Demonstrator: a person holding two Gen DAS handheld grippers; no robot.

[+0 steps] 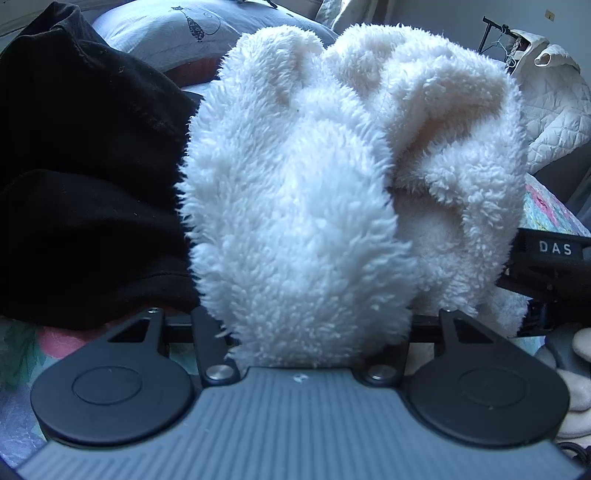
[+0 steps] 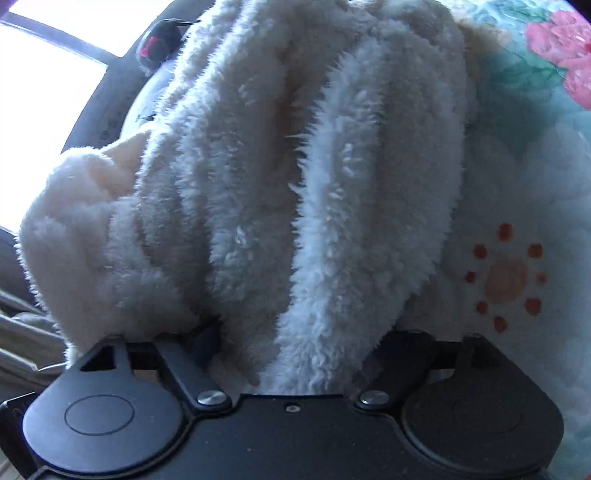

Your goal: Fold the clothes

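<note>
Fluffy white fleece garment [image 1: 314, 192] bunched between both grippers, over floral quilted bedspread [image 2: 524, 155]. Left gripper [image 1: 306, 354] clamped on fleece; right gripper [image 2: 291, 373] likewise gripping it. Black folded cloth [image 1: 85, 177] left.

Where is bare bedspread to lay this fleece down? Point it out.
Bare floral bedspread lies right of the white fleece in the right wrist view. The left gripper's side is crowded: black garment left, pillow behind.
</note>
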